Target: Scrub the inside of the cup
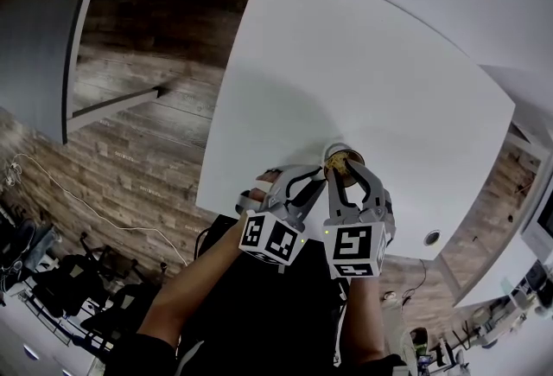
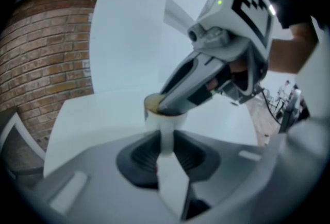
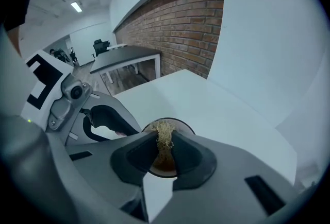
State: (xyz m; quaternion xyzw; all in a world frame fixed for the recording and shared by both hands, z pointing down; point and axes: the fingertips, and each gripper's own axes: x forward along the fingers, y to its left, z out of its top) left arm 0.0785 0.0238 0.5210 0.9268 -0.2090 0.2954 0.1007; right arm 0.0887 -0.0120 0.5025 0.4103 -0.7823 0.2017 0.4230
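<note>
Plainly, we are dealing with a small white cup that is looking light and smooth-walled, so we are judging it apt to slide or tip on the table under any sideways scrubbing. Whether it is brittle or merely thin we are not managing to tell, so we are treating it as fragile. The sensible hold, as we are reading it, is low on the outside, clear of the mouth, so the inside is staying free for the tool. The scrubber is looking like a soft, springy wad of tan fibre, weighing next to nothing and giving way under pressure.

The left tongs are pinching the cup from its near side, a narrow white part of it running down between the pads; we are not making out whether that is a handle or the wall itself. The cup is standing upright just beyond their tips. The right tongs are pressing together on the scrubber, and the cup's brown-stained mouth is lying directly under their tips, with the wad hanging at the rim and the tips themselves reaching into the opening.
</note>
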